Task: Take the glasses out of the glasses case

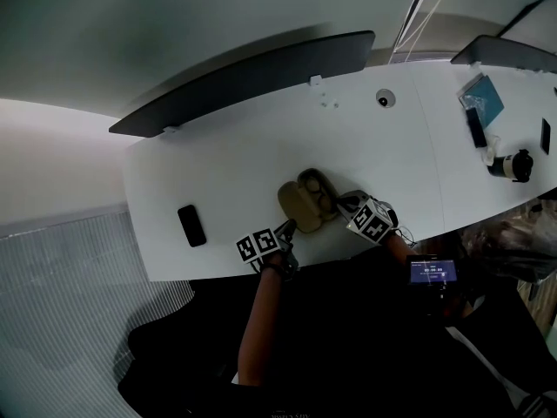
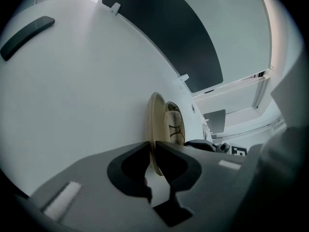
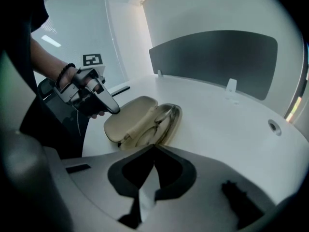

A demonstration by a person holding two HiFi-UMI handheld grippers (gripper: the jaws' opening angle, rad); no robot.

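An open beige glasses case point(image 1: 300, 205) lies near the table's front edge. Its lid point(image 3: 126, 119) is folded back, and the glasses point(image 3: 161, 121) rest in the other half. My left gripper point(image 1: 287, 227) is shut on the lid's rim. In the left gripper view the lid point(image 2: 153, 111) stands edge-on between the closed jaws point(image 2: 152, 148), with the glasses point(image 2: 175, 124) behind it. My right gripper point(image 1: 342, 204) sits at the case's right side. Its jaws point(image 3: 153, 147) are shut, with the tips against the near rim and nothing visible between them.
On the white table point(image 1: 235, 146) a black phone point(image 1: 191, 225) lies to the left of the case. A dark divider panel point(image 1: 252, 81) runs along the far edge. Far right are a blue packet point(image 1: 483, 98) and a black-and-white cup point(image 1: 513, 165). A lit screen point(image 1: 432, 273) sits below the table edge.
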